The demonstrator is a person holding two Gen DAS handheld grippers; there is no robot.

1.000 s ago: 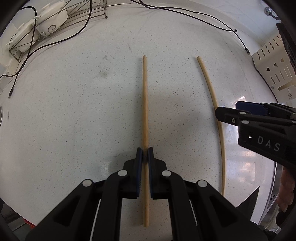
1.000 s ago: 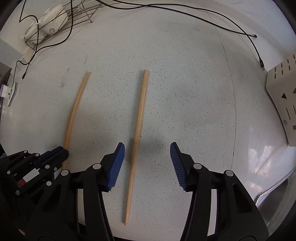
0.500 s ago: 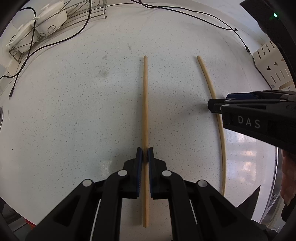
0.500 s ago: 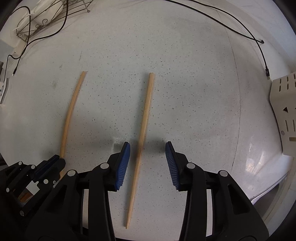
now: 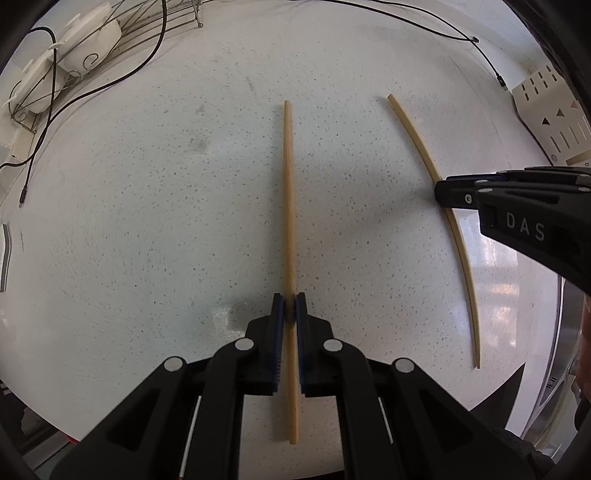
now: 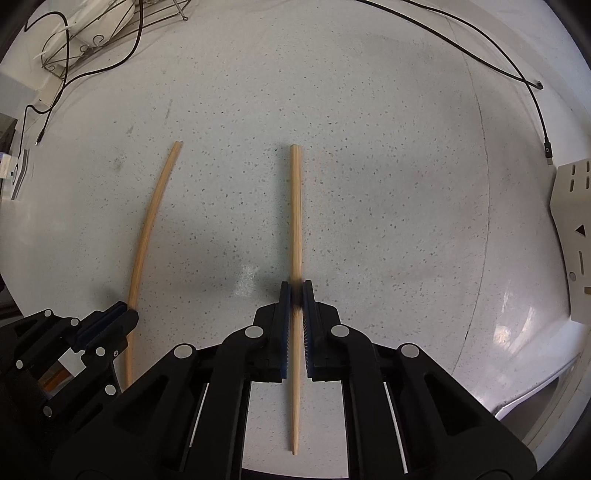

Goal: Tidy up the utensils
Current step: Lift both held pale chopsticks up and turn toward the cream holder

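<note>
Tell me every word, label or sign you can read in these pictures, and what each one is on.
"DAS": raised letters on the side of the right gripper, seen from the left wrist view; the word may run on out of sight.
Triangle marks, no letters: on the beige slotted board.
Label at the left edge: too small to read.

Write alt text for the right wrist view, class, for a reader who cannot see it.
The right gripper is shut on a wooden chopstick lying on a speckled white counter. At lower left, the left gripper is shut on a second chopstick. A black cable and a wire rack sit at the far edge.
</note>
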